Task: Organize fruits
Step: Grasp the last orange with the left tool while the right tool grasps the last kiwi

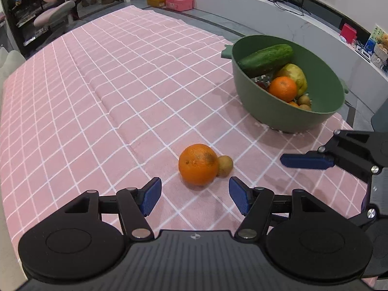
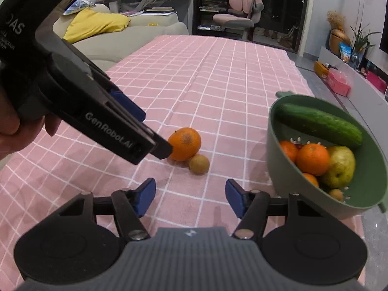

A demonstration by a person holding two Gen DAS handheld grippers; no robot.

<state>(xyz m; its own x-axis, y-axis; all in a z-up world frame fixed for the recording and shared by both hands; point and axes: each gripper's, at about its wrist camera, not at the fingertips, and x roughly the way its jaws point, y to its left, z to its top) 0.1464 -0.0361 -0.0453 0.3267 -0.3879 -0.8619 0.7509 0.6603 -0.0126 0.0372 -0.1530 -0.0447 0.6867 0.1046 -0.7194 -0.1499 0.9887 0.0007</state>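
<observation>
An orange (image 1: 198, 164) lies on the pink checked tablecloth (image 1: 121, 97) with a small brown kiwi (image 1: 225, 166) touching its right side. My left gripper (image 1: 195, 195) is open and empty, just short of the orange. My right gripper (image 2: 190, 197) is open and empty, a little short of the kiwi (image 2: 199, 164) and orange (image 2: 185, 143). A green bowl (image 1: 271, 106) at the right holds a cucumber (image 1: 266, 59), an orange (image 1: 283, 88), a pear (image 1: 297, 75) and small kiwis. The bowl (image 2: 363, 201) also shows in the right wrist view. The left gripper's body (image 2: 101, 118) hides part of the orange there.
The right gripper's finger (image 1: 306, 161) reaches in from the right in the left wrist view. A sofa with a yellow cushion (image 2: 94, 24) stands beyond the table's left edge. A pink chair (image 2: 238, 12) stands past the far end. A grey counter (image 1: 278, 12) runs along the right.
</observation>
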